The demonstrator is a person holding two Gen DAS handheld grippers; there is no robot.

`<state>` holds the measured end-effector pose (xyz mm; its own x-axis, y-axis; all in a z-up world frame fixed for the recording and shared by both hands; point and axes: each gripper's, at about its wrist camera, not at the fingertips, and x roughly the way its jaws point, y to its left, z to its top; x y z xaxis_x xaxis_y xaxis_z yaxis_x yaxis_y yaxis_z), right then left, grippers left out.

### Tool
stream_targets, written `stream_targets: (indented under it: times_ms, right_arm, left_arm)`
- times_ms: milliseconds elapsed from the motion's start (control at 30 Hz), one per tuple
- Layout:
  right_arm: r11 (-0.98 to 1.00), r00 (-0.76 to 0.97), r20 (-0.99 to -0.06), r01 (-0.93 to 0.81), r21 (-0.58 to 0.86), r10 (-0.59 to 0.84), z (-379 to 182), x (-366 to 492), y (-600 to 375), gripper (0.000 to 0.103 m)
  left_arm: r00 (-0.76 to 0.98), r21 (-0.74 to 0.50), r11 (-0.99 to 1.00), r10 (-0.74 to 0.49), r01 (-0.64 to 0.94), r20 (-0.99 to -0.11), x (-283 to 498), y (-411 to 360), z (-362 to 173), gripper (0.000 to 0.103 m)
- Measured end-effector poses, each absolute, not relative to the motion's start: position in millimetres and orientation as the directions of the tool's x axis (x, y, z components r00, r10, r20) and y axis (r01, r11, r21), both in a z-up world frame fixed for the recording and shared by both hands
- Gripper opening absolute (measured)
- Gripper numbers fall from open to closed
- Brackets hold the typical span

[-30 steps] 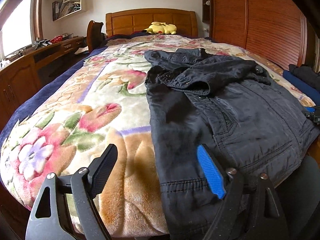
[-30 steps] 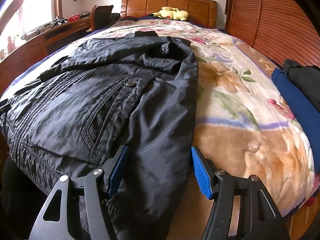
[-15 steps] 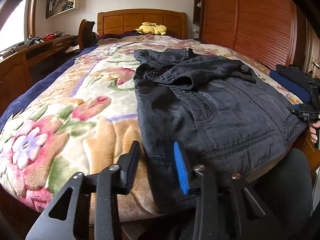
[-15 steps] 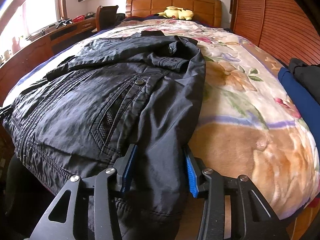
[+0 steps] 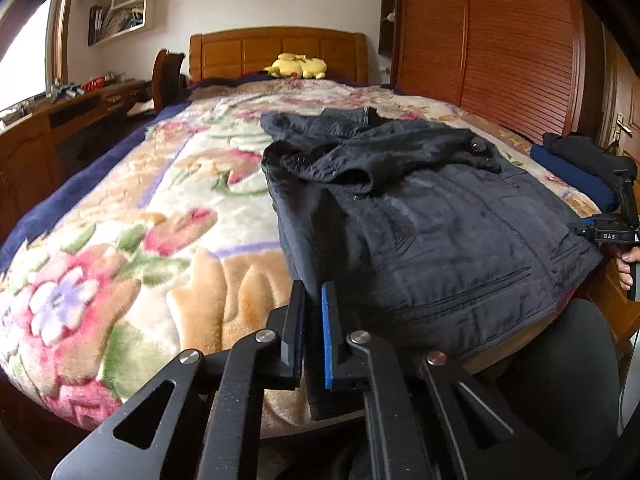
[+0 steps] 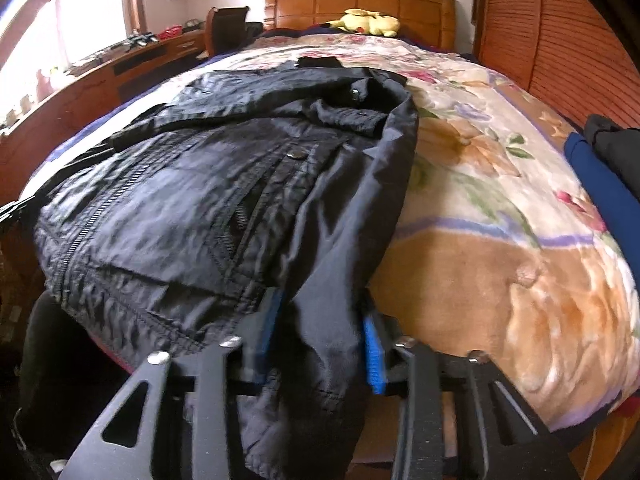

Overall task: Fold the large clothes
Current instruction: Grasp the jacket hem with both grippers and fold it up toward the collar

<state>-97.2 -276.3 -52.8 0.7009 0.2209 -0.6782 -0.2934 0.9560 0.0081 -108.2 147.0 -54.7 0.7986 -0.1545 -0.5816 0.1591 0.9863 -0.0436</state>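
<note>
From my left wrist camera I see the left gripper (image 5: pixel 313 332) nearly closed, its jaws pinching the near hem edge of the black jacket (image 5: pixel 432 216), which lies spread on the floral blanket (image 5: pixel 132 240) at the foot of the bed. This view alone catches the right gripper (image 5: pixel 600 232) out at the jacket's far corner, with a hand (image 5: pixel 626 268) behind it. My right wrist camera shows what that one cannot: the right gripper (image 6: pixel 320 344) has just been closing, a thick fold of jacket (image 6: pixel 224 200) bunched between its blue pads (image 6: pixel 374 356).

jacket (image 5: pixel 432 216) on bed (image 5: pixel 120 248) | plush toy (image 5: pixel 298 67) behind, probably at headboard
</note>
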Motion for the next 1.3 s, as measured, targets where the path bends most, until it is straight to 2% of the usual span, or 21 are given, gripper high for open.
stream_targets:
  times_ms: [33,100,200,500,600,1100,1200,1300]
  right_arm:
    - [0.955,0.701,-0.676,-0.295,0.016,0.228,-51.5,-97.9,-276.5,0.021]
    - [0.956,0.718,-0.652,-0.293,0.032,0.242,-44.6,-100.4,-279.1,0.012]
    - [0.959,0.786,-0.559,-0.274,0.066,0.263,-21.7,-113.5,-284.0,0.009]
    - [0.952,0.865,-0.404,-0.302,0.052,0.296,40.1,-147.3,-282.8,0.008]
    - [0.958,0.897,-0.346,-0.285,0.025,0.276,60.9,-165.6,-284.2,0.007]
    - [0.950,0.948,-0.167,-0.292,-0.111,0.272,129.2,-264.5,-273.6,0.007]
    - [0.948,0.950,-0.142,-0.294,-0.120,0.277,138.7,-269.8,-273.7,0.007]
    - [0.947,0.947,-0.157,-0.300,-0.112,0.282,129.5,-254.5,-272.8,0.007]
  left_arm:
    - [0.808,-0.042,0.986,-0.156,0.161,-0.568,-111.0,145.8,-49.8,0.007]
    - [0.826,-0.043,0.986,-0.158,0.161,-0.542,-116.4,144.2,-38.3,0.007]
    - [0.848,-0.042,0.985,-0.166,0.168,-0.503,-122.7,141.5,-20.7,0.007]
    - [0.907,-0.022,0.980,-0.190,0.196,-0.377,-147.4,134.2,36.6,0.007]
    - [0.927,0.007,0.984,-0.164,0.177,-0.337,-159.7,133.3,56.1,0.007]
    - [0.977,0.033,0.986,-0.157,0.163,-0.146,-205.2,148.7,136.4,0.007]
    - [0.981,0.030,0.988,-0.149,0.154,-0.128,-203.9,153.3,140.8,0.007]
    - [0.980,0.027,0.990,-0.131,0.136,-0.150,-189.8,155.5,130.2,0.007]
